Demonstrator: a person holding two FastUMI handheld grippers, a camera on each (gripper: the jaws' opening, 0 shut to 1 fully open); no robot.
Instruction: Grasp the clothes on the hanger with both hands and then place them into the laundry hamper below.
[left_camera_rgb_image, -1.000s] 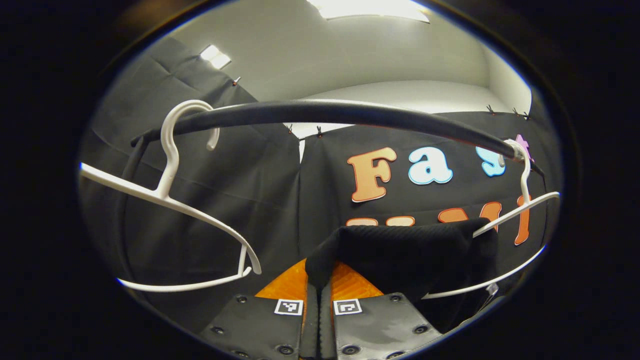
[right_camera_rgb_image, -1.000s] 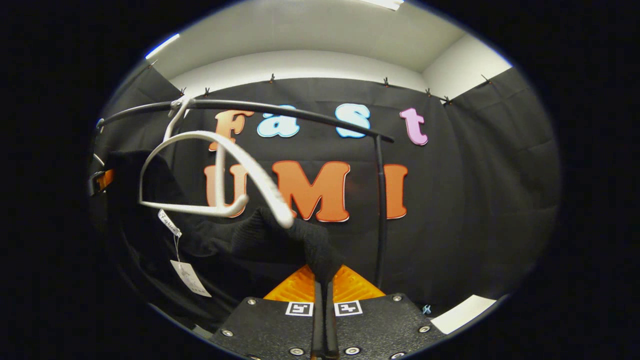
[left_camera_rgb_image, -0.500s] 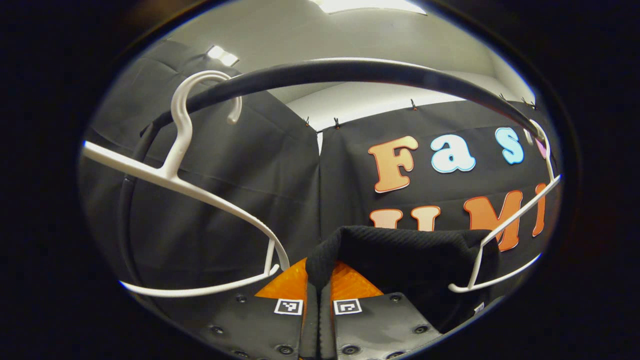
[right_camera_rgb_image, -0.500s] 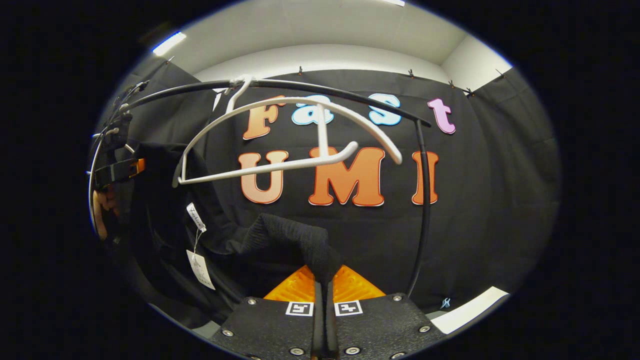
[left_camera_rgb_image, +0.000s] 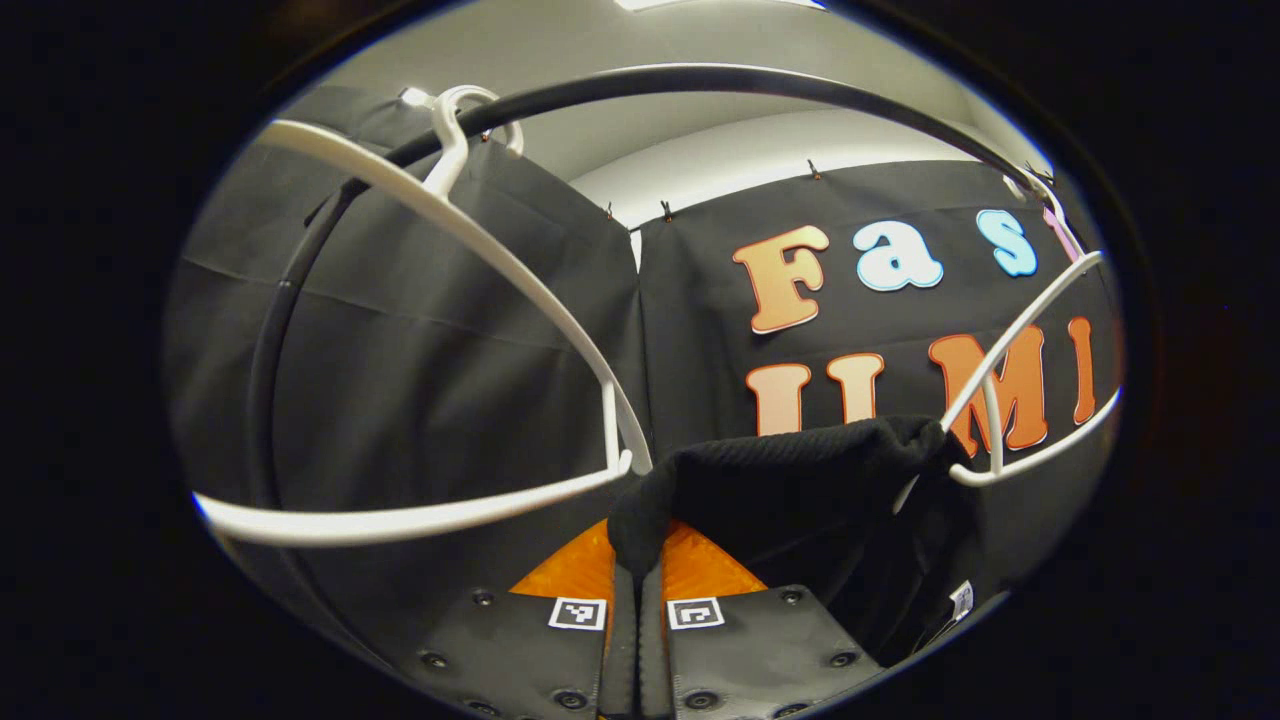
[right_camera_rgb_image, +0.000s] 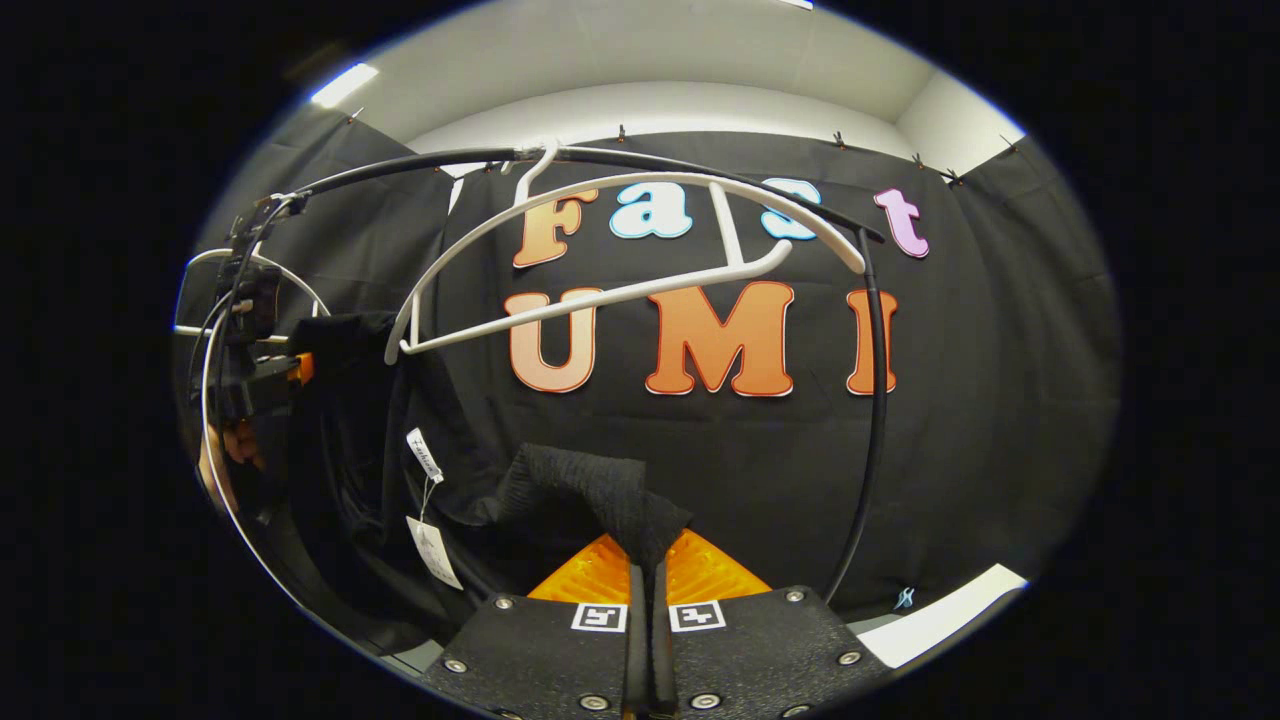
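Both grippers are clamped on a black knitted garment (left_camera_rgb_image: 800, 490): left gripper (left_camera_rgb_image: 637, 570), right gripper (right_camera_rgb_image: 645, 580), below a white hanger (right_camera_rgb_image: 620, 240) on a black rail (right_camera_rgb_image: 420, 165).

Left tool (left_camera_rgb_image: 637, 560) and right tool (right_camera_rgb_image: 646, 565) each point forward with fingers pinched closed.
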